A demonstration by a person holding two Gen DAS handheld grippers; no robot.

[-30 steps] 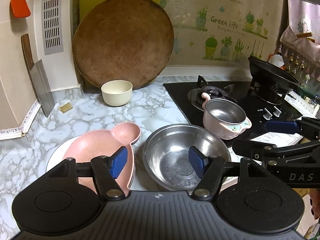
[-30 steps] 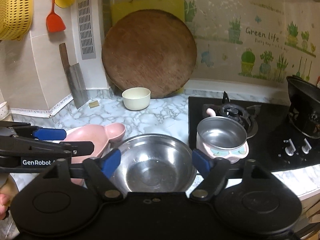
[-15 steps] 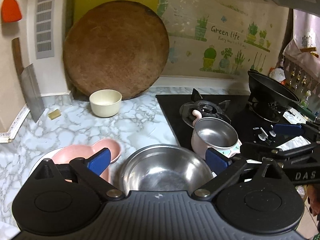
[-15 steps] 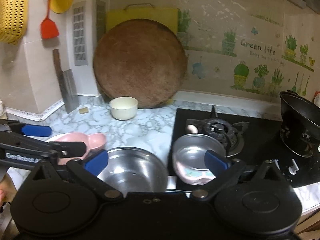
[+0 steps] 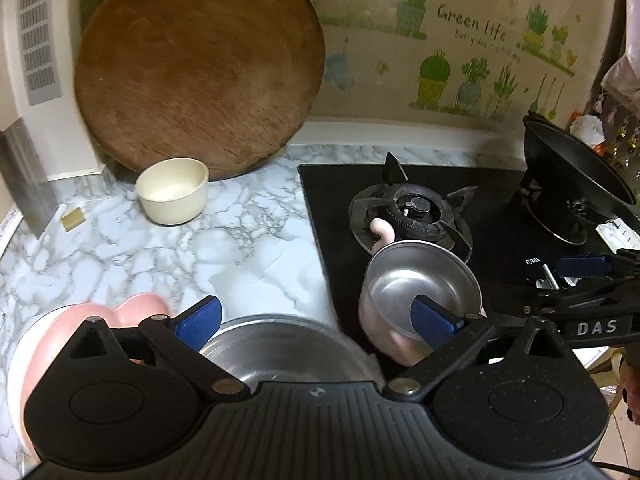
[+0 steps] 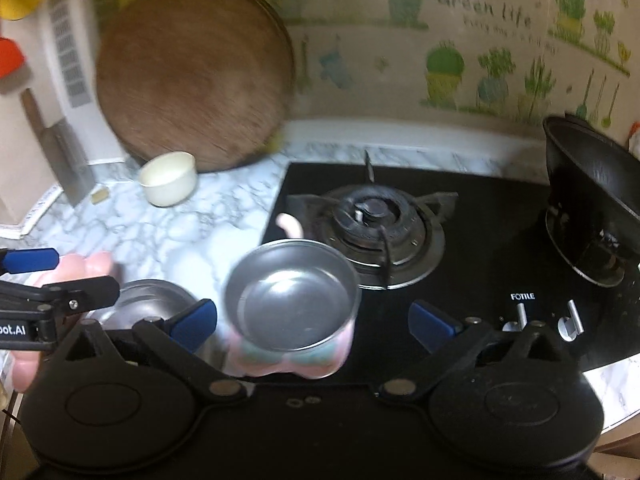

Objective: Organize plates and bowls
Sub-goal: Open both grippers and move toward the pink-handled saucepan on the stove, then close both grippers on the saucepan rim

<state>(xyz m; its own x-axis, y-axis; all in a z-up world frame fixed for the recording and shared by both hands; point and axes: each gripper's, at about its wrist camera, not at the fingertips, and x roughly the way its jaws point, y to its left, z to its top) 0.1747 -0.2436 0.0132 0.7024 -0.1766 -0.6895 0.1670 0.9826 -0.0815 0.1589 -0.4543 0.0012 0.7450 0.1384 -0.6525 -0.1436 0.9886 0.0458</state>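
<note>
A small pink bowl with a steel liner (image 5: 420, 284) (image 6: 292, 304) sits on the black stove top, near its left front. My right gripper (image 6: 314, 326) is open, its fingers either side of this bowl. A large steel bowl (image 5: 280, 348) (image 6: 148, 304) stands on the marble counter just in front of my open left gripper (image 5: 316, 322). A pink bear-shaped bowl (image 5: 132, 312) lies on a white plate (image 5: 28, 340) at the left. A cream bowl (image 5: 173, 190) (image 6: 168, 178) stands at the back.
A round wooden board (image 5: 200, 68) leans on the back wall. A cleaver (image 5: 24, 176) leans at the left. The gas burner (image 5: 412, 212) sits behind the pink bowl. A black wok (image 5: 576, 176) sits on the right burner. Stove knobs (image 6: 544, 320) are at the front.
Both grippers have moved right and forward. The right gripper now brackets the small pink bowl. The left gripper has opened wider over the large steel bowl.
</note>
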